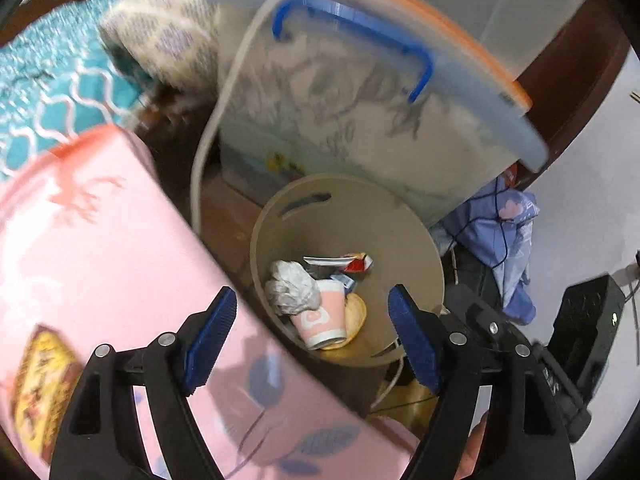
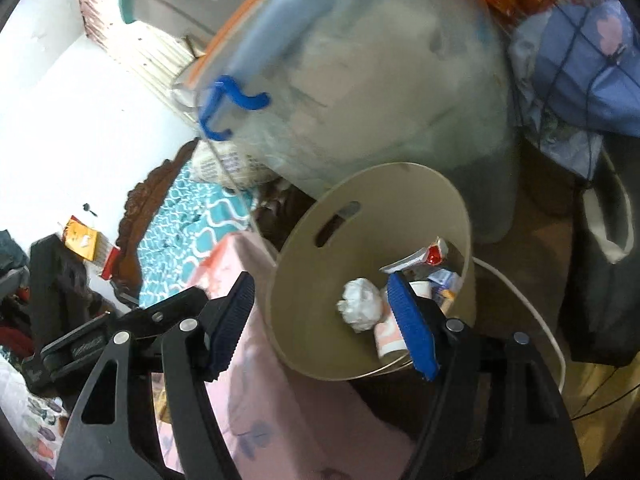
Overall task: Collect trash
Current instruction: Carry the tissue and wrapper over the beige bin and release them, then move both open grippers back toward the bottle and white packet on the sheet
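Sitting (crumpled) trash [image 1: 294,290] in bin [image 1: 352,208]

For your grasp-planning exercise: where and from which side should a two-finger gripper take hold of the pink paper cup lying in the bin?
Probably across the side wall of the pink paper cup, coming down from above through the open top of the bin. The cup lies tipped on its side, wedged beside the crumpled white paper, so its rim is awkward to reach.

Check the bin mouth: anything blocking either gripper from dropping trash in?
Nothing visible. The beige bin is open-topped, holding crumpled paper, a pink cup and wrappers. Left gripper and right gripper are above it, jaws open and empty.
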Motion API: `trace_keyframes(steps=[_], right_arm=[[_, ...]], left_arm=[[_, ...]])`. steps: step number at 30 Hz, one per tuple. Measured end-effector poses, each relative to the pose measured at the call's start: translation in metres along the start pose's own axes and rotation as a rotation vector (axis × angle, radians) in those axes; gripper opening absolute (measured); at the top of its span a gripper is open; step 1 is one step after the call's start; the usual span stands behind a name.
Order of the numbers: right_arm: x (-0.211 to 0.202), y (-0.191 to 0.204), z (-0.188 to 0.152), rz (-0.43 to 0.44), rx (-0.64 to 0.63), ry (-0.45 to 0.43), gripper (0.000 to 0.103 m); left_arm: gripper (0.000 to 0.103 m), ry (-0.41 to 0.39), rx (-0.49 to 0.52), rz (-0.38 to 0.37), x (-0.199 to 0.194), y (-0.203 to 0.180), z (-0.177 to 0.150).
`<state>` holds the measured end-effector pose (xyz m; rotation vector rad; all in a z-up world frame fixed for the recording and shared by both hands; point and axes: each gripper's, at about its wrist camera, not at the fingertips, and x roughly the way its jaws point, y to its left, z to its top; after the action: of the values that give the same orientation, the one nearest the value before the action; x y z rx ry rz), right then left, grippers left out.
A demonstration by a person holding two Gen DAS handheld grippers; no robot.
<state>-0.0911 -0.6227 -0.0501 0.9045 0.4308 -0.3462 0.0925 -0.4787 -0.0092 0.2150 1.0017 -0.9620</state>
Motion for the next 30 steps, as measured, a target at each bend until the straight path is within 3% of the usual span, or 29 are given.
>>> trace_keyframes(steps=[5,8,14,20,24,26,30], right_arm=[[-0.001,0.024,-0.009,0.05,-0.018,0.036,0.071],[0.002,0.045,-0.019,0.083,-0.039,0.065,0.071],[0.021,0.102,-0.053,0.158,-0.117,0.157,0.071],[0.051,0.174,-0.099,0.229,-0.23,0.285,0.071],[0.071,0.224,-0.133,0.272,-0.317,0.365,0.071],[0.081,0.251,-0.15,0.286,-0.363,0.397,0.071],[0.1,0.295,-0.168,0.292,-0.418,0.434,0.071]], left_arm=[[0.074,-0.109,0.01,0.082,-0.06,0.021,-0.033],[0.074,-0.142,-0.008,0.114,-0.093,0.044,-0.057],[0.074,-0.203,-0.042,0.248,-0.166,0.105,-0.118],[0.074,-0.243,-0.214,0.434,-0.229,0.189,-0.18],[0.078,-0.226,-0.303,0.507,-0.246,0.232,-0.208],[0.078,-0.196,-0.33,0.496,-0.243,0.249,-0.215],[0.078,-0.152,-0.281,0.478,-0.223,0.252,-0.222]])
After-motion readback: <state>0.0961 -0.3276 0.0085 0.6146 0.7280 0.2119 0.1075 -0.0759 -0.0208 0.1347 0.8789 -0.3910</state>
